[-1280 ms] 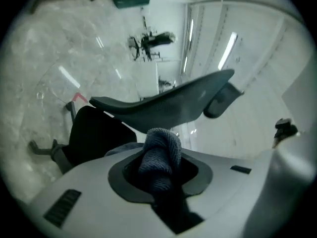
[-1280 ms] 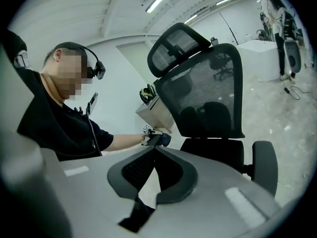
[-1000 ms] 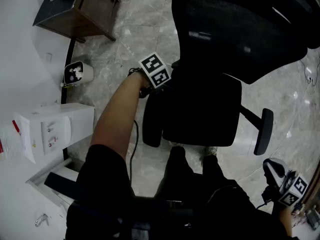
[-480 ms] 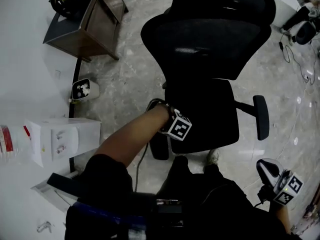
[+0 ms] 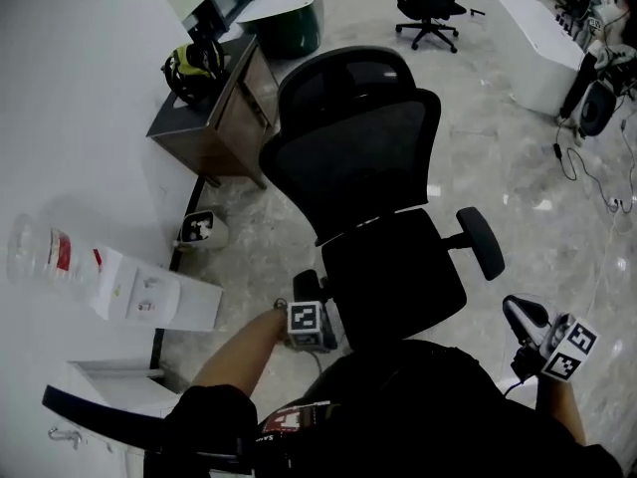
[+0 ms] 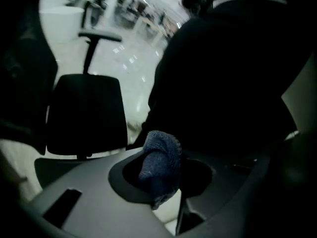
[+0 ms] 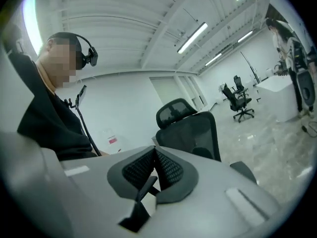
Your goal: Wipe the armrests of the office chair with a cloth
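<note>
Cloth (image 6: 158, 158) is bunched and pinched in left gripper (image 6: 165, 180), at the front-left corner of the chair (image 5: 363, 157) seat. Right gripper (image 7: 154, 168) is clamped on nothing. Cloth looks soft, light and floppy: hold the bunch, wipe with the free end. Right armrest (image 5: 481, 243) untouched.

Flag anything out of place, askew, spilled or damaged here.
Nothing stands out. The office chair stands upright and looks intact, the left gripper is shut on the blue cloth, and the right gripper is shut and empty.
</note>
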The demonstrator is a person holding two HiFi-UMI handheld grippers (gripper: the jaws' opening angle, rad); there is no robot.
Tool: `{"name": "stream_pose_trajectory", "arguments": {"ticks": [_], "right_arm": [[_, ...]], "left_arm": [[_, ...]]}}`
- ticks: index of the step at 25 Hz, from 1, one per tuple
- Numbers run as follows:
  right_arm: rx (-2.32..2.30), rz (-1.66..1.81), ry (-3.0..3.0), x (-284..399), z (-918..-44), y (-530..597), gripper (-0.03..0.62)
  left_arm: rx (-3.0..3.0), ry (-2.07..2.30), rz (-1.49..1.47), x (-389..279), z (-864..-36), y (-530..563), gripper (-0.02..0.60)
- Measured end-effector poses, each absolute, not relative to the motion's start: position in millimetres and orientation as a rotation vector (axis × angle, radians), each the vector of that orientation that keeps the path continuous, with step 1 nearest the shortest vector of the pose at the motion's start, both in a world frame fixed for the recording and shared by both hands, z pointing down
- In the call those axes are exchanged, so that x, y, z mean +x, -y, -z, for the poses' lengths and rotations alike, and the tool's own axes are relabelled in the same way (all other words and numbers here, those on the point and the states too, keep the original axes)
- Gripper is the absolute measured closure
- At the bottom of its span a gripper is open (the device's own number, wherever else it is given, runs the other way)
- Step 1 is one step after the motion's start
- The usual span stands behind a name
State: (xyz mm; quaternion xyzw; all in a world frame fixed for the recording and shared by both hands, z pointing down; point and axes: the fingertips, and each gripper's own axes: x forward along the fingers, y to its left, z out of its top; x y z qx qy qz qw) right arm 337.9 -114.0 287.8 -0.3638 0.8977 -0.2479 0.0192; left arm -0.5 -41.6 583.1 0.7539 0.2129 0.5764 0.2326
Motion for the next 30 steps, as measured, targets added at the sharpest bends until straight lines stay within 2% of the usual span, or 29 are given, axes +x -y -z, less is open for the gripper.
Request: {"name": "stream_pose_trajectory", "arguments": {"ticks": [4, 6, 8, 11, 16, 21, 30], "right_arm": [[-1.162, 0.604, -2.838, 379.3, -260.4, 115.7, 0.592], [-1.155, 0.535, -2.836, 391.8, -241.9, 115.5, 0.592], [-1.137, 0.472, -2.843, 395.5, -225.6, 119.8, 0.592], [-1.123, 0.389, -2.890, 385.9, -208.8, 131.6, 0.592], [-1.125, 0.309, -2.910, 355.6, -188.6, 145.7, 0.592], [-1.212, 0.352, -2.851, 332.8, -191.8, 154.7, 0.594], [-1.371, 0.334, -2.801, 322.0, -205.6, 149.8, 0.594]], "left_arm": [[2.371, 0.234, -0.696, 51.1, -453.9, 114.7, 0.495], [2.464, 0.493, -0.284, 58.1, -378.6, 135.1, 0.495], [2.524, 0.672, -0.003, 58.2, -316.5, 140.4, 0.495], [2.550, 0.887, 0.257, 51.2, -248.4, 135.6, 0.495], [2.539, 1.082, 0.468, 32.8, -190.6, 114.9, 0.495], [2.563, 1.189, 0.398, 16.4, -186.1, 108.4, 0.495], [2.607, 1.136, 0.406, -4.7, -193.8, 111.4, 0.495]]}}
